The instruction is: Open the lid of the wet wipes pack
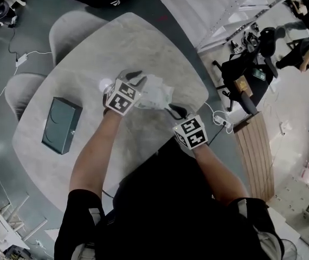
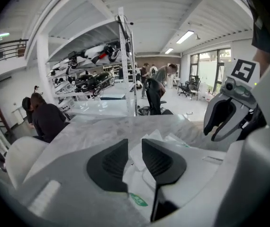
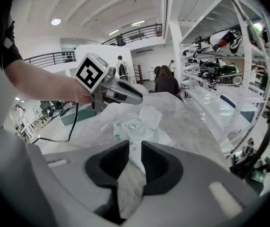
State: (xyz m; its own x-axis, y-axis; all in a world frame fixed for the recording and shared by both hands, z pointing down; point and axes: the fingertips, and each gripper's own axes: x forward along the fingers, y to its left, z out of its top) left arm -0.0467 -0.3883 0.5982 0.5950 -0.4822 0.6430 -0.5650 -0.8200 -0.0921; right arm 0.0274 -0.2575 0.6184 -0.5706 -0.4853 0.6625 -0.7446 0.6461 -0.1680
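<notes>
The white wet wipes pack lies on the marble table between my two grippers. My right gripper is shut on the near edge of the pack; the film runs up between its pads. Beyond the green-printed lid area a white flap stands raised. My left gripper hovers over the far left side of the pack, jaws apart. White film shows in the gap and neither pad presses on it. From the right gripper view it hangs just above the flap.
A dark green box lies on the table to the left. Grey chairs stand at the far left edge. A cable trails from the left gripper. People and shelving stand beyond the table.
</notes>
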